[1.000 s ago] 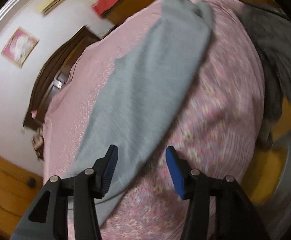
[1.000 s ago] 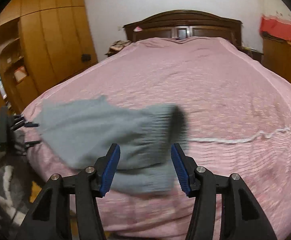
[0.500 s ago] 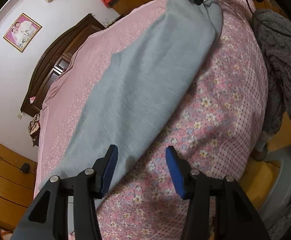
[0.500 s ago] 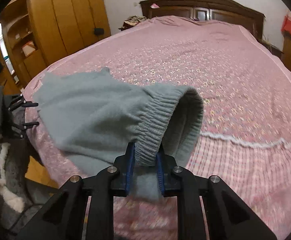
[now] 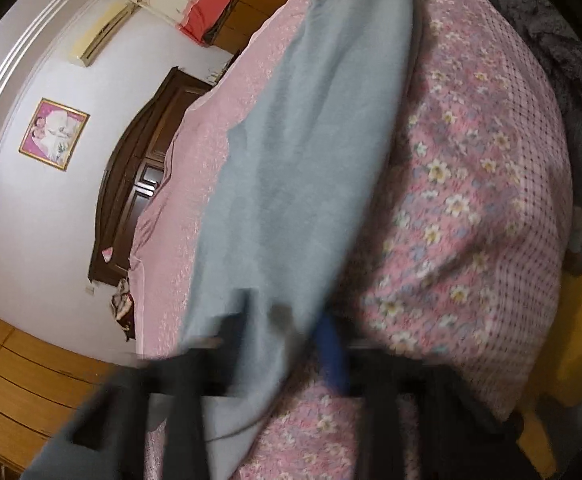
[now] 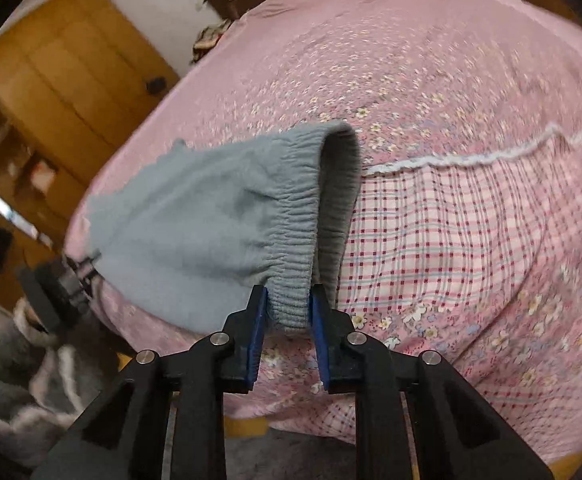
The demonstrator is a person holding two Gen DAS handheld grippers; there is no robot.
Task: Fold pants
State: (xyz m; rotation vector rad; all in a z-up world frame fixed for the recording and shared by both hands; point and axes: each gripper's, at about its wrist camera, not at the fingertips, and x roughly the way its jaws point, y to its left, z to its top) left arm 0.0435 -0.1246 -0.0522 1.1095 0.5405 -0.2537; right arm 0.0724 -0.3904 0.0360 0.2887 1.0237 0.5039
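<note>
The grey sweatpants (image 5: pixel 307 152) lie stretched along the near edge of the bed (image 6: pixel 451 80), over its pink floral bedspread (image 5: pixel 471 184). The right gripper (image 6: pixel 287 312) pinches the elastic waistband (image 6: pixel 291 240) between its blue fingers (image 6: pixel 257 332). The left gripper (image 5: pixel 287 332), blurred, has just been closing, its fingers now pinching the leg end of the sweatpants.

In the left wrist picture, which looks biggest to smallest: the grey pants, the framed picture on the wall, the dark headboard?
1. grey pants, largest, though nearest the camera.
2. dark headboard.
3. framed picture, smallest, farthest away.
</note>
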